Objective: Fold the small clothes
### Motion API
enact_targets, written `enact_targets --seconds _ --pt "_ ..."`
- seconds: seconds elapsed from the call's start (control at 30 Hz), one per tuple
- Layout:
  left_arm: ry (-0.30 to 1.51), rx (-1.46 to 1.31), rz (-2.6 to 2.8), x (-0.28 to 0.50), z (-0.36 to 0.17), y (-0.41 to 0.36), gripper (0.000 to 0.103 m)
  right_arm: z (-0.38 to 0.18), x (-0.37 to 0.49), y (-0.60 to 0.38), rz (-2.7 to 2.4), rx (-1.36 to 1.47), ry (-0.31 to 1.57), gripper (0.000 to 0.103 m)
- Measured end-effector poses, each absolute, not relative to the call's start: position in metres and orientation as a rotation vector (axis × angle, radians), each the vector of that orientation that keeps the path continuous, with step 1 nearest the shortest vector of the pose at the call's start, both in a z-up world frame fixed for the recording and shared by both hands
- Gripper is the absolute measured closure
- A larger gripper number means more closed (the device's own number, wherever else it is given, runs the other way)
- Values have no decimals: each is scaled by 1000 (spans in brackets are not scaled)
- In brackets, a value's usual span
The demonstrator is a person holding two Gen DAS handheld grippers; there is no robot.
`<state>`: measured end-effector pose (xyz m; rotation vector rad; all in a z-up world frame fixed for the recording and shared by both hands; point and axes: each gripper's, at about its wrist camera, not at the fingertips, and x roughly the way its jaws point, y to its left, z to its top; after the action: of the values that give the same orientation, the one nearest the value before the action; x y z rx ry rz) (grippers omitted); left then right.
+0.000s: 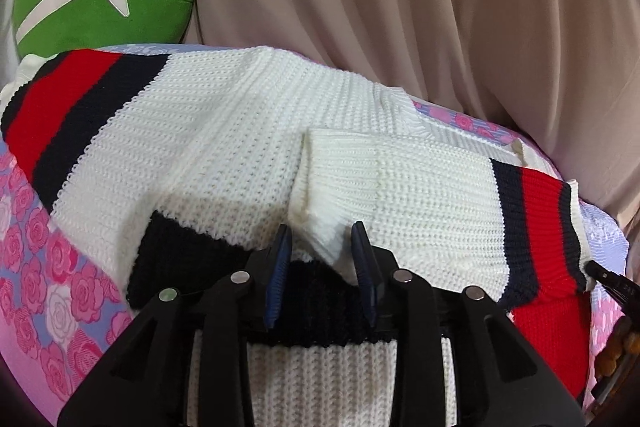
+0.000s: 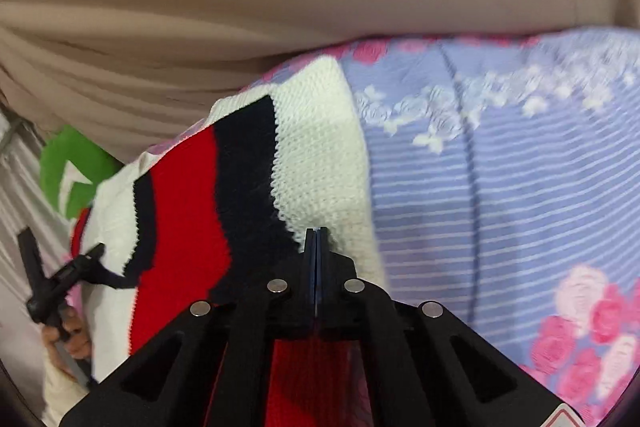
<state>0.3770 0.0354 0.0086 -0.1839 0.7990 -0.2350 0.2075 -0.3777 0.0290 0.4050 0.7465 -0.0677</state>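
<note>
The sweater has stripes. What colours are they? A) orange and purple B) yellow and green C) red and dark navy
C: the white knitted sweater shows red and dark navy bands across its sleeves, clear in both wrist views.

The sweater (image 2: 256, 163) and bedspread (image 2: 500, 155) are motion-blurred in the right wrist view; the green cushion (image 2: 68, 163) is mostly hidden behind the knit.

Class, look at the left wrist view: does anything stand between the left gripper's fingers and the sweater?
Nothing visible does. The left gripper sits right over the sweater, fingers parted with knit showing in the gap; only the sweater's own folded sleeve lies just ahead.
</note>
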Motion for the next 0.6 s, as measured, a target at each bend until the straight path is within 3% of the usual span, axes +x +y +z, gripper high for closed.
enact_targets --seconds 0.13,0.33,0.37,0.4,0.57,0.6 --pt "802 -161 -210 376 9 34 72 11 213 -365 -90 278 782 103" --pt "802 -167 -155 349 12 86 74 42 175 -374 -121 274 740 103" --pt "798 -189 -167 345 15 99 75 46 169 -371 -120 262 732 94" --pt "796 -223 -192 343 19 115 71 50 161 -367 -105 258 725 88" --pt "726 -315 86 358 39 216 50 37 151 -325 41 319 731 88" --pt "731 -358 126 364 38 238 50 33 148 -316 71 322 740 88"
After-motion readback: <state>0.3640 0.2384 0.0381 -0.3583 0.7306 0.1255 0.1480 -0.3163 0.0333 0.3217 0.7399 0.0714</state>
